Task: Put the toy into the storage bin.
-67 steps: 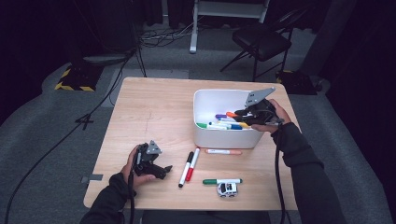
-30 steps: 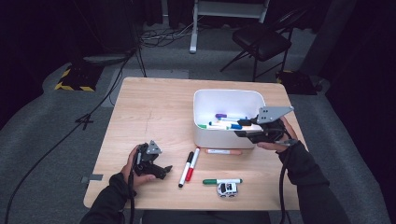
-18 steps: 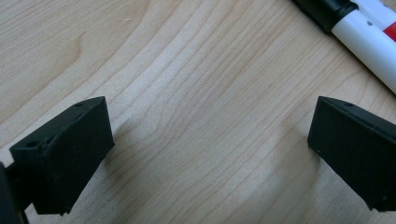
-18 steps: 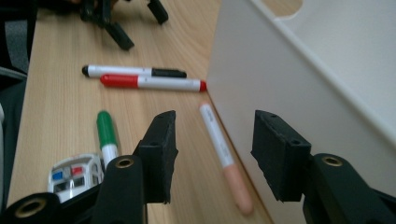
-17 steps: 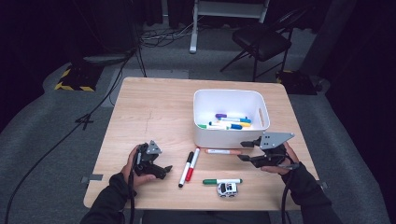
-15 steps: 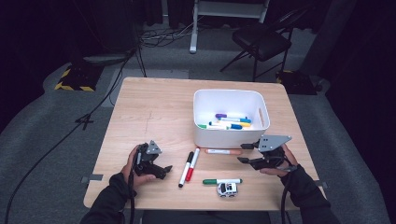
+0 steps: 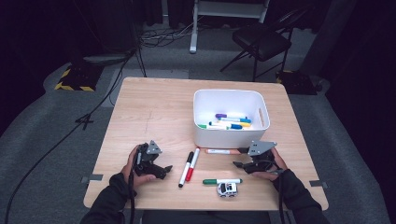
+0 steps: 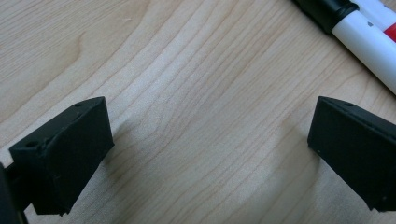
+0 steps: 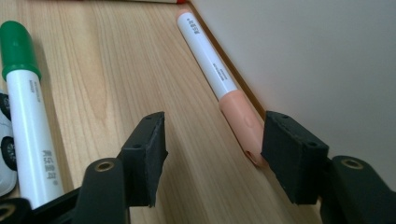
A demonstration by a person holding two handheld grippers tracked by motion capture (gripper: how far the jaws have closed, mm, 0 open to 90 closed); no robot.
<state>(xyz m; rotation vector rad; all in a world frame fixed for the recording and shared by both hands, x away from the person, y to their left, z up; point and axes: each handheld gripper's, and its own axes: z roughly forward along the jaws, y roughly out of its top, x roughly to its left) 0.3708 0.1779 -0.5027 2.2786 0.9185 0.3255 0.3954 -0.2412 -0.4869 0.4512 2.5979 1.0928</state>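
The peach-capped marker lies flat on the desk right along the front wall of the white bin, and in your right gripper view its capped end reaches in between your jaws, nearer the one on the bin side; whether that jaw touches the cap you cannot tell from here. Your right gripper has its jaws apart, having just been opening, and the pads press on nothing, though the marker's end lies between them. In the high view the same marker sits just beside the bin's base, with your right gripper low over the desk at its right end. To the other side of your jaws lies the green-capped marker, and in the high view it rests near the front edge with a small toy car just beside it. Farther left, a black-capped marker and a red marker lie side by side. Inside the bin several coloured markers are piled together. Your left gripper rests low over bare wood with its jaws wide apart and nothing between them; in the high view it sits near the desk's front left, just left of the black-capped marker.
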